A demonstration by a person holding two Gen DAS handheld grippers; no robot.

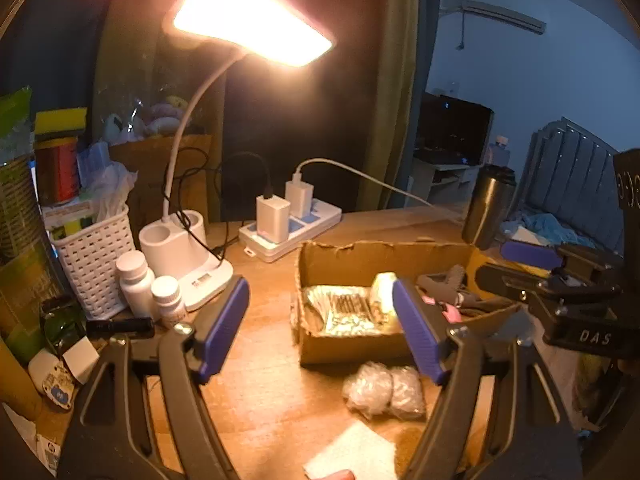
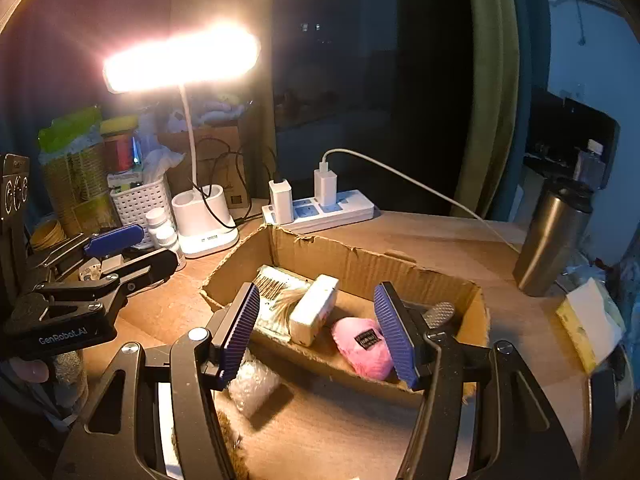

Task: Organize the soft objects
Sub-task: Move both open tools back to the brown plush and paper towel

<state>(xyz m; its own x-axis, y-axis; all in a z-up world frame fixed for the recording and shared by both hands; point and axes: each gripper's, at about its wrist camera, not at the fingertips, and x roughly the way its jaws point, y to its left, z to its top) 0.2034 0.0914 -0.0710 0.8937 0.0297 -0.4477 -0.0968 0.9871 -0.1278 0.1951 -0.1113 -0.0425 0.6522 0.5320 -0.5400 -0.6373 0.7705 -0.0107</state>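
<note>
An open cardboard box point(image 2: 360, 264) sits on the wooden desk. Inside lie a pink plush item point(image 2: 360, 346), a white block-shaped pack point(image 2: 314, 314), a patterned cloth point(image 1: 340, 308) and a grey item point(image 2: 440, 314). Two clear bubble-wrap bundles point(image 1: 384, 390) lie on the desk in front of the box, one showing in the right wrist view point(image 2: 254, 388). A white cloth point(image 1: 352, 456) lies nearer me. My left gripper point(image 1: 320, 332) is open and empty above the desk left of the box. My right gripper point(image 2: 320, 336) is open and empty, hovering over the box's near edge.
A lit desk lamp point(image 1: 188, 248) stands behind, with a power strip point(image 1: 292, 228), two white bottles point(image 1: 136, 280), a white basket point(image 1: 96, 256) and cluttered packages at left. A steel tumbler point(image 2: 552, 236) stands at right, a tissue pack point(image 2: 588, 324) beside it.
</note>
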